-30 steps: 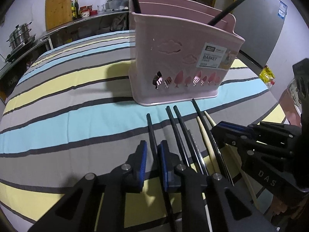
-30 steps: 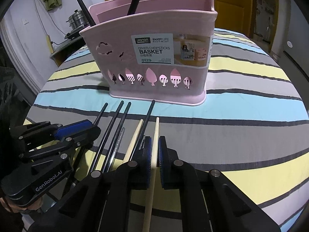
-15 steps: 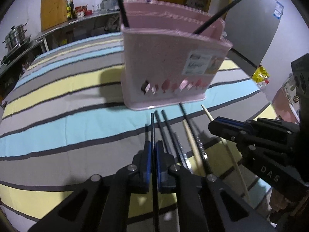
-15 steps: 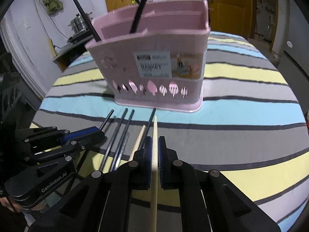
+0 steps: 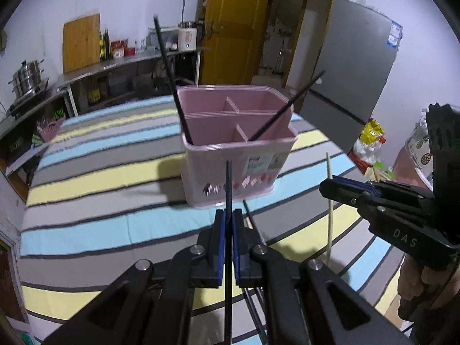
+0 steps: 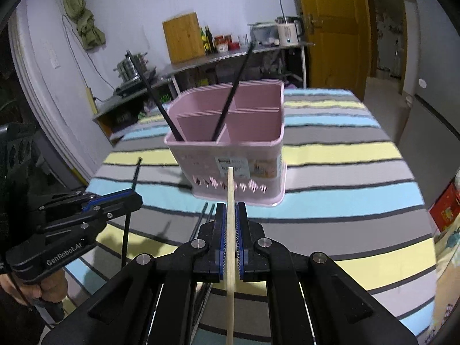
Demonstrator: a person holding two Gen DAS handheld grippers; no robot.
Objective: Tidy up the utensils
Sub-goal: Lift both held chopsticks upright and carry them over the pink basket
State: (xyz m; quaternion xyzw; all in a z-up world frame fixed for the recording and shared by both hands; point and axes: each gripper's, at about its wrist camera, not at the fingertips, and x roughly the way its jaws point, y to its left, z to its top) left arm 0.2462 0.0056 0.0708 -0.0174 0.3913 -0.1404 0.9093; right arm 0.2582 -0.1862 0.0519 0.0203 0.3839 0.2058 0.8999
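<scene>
Near the pink plastic divided basket [image 5: 238, 155] we clamp two chopsticks — left gripper [image 5: 227, 224] black one [image 5: 228, 184], right gripper [image 6: 230, 218] pale wooden one [image 6: 230, 201] — raised, likely for dropping in.

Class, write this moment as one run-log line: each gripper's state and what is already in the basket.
left gripper: shut on black chopstick | right gripper: shut on wooden chopstick | pink basket: holds two black chopsticks

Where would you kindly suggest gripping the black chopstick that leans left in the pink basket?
I'd grip the black chopstick on its bare upper length, well above the basket rim, since its lower part is sunk in a compartment. Approach from the side, closing across the thin shaft, then draw it out along its lean.
</scene>
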